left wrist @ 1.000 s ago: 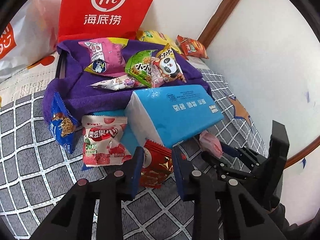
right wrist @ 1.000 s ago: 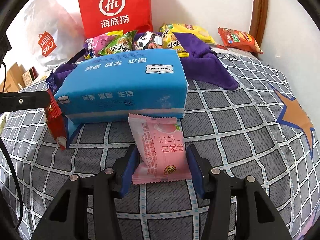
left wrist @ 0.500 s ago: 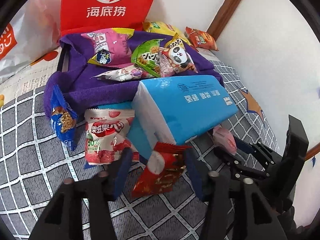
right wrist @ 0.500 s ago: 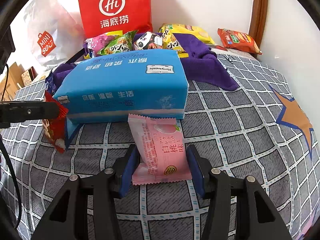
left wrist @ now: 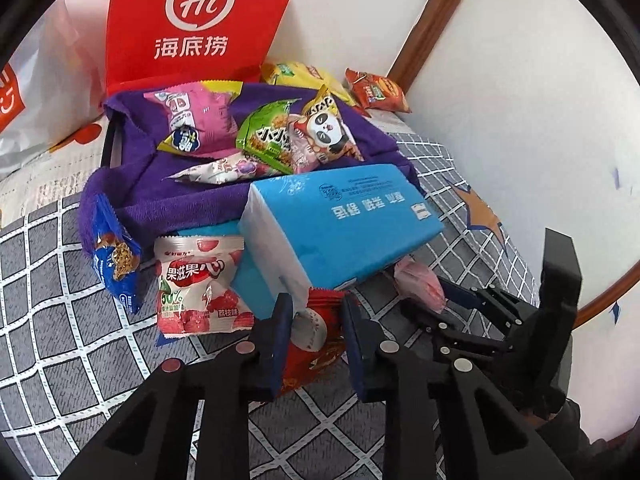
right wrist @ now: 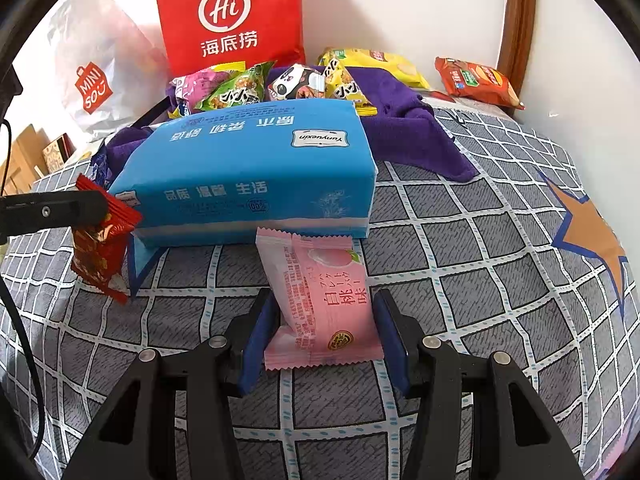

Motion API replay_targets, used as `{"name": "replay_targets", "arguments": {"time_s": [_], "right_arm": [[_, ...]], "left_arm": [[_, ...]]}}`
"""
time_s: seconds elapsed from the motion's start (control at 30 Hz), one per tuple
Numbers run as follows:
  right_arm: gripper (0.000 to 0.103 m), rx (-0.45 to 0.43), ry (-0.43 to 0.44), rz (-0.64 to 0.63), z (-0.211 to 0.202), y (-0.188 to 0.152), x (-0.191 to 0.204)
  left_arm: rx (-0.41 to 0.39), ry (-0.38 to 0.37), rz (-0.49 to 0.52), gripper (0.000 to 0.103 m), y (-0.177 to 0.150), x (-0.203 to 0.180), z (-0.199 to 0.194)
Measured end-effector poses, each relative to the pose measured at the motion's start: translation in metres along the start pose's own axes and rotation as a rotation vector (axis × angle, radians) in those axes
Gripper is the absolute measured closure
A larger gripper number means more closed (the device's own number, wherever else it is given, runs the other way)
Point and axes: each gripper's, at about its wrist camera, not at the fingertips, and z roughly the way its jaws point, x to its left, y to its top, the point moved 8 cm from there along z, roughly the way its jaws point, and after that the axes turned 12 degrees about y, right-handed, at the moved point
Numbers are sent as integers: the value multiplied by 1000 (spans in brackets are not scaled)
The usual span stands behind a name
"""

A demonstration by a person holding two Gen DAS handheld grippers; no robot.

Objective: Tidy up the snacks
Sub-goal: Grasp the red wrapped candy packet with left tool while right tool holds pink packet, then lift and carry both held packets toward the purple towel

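The left hand-held gripper [left wrist: 314, 322] is closing its jaws on a red snack packet [left wrist: 316, 336], which sits between the blue pads and hangs with its long axis roughly upright, just off the near-left corner of the blue tissue pack [right wrist: 248, 168]. Only the right wrist view shows this packet [right wrist: 102, 240] from the side, lifted clear of the bed's checked sheet [right wrist: 460, 240]. The right hand-held gripper [right wrist: 320, 332] holds a pink peach-flavour packet [right wrist: 320, 300] at a moderate width, its long axis running away from the camera toward the tissue pack. The left wrist view alone shows one blue snack packet [left wrist: 114, 256] and one lychee candy bag [left wrist: 200, 284] at the tissue pack's left, by the purple towel [left wrist: 160, 196]. One red Haidilao bag [right wrist: 228, 16] stands at the wall.
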Motion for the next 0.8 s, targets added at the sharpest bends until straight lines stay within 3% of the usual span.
{"name": "replay_targets", "arguments": {"time_s": [0.43,0.5,0.8], "right_arm": [[53,2,2,2,-1,0,-1],[53,4,1,5,-1,0,-1],[54,-41,-19,-24,-26,7,-1]], "left_arm": [[-39,-64,12,81,3,-11,-15],[-37,-66,14,86,2,-12,-15],[-5,-78,-24,88,0,-2,-14]]}}
